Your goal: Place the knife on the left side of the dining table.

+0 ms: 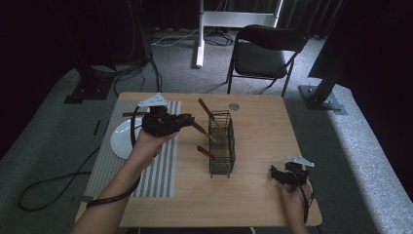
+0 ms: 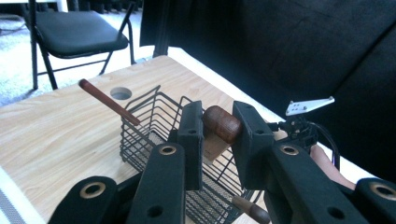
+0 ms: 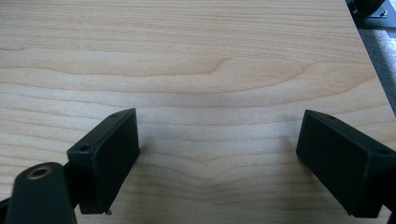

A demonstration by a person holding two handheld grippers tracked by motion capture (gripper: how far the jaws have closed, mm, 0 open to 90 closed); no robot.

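Desk [image 1: 258, 195]: pale wood with visible grain. Placemat [image 1: 160, 180]: grey and white stripes running lengthwise. Plate [image 1: 119, 141]: plain white. Wire basket [image 1: 221, 144]: black mesh. Handle [image 2: 223, 123] held in the left gripper [image 2: 219, 135]: dark reddish-brown wood; gripper black with brass-coloured rivets. Right gripper [image 3: 217, 163]: black, same rivet. Second handle [image 2: 108, 101]: reddish-brown. Chair [image 1: 265, 53]: black. Floor [image 1: 44, 126]: grey carpet.

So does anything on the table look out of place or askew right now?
Nothing looks spilled or broken. The wooden-handled utensils lean out of the wire basket at different angles rather than standing straight. The left gripper grips one wooden handle above the basket; the right gripper rests open on the bare table.
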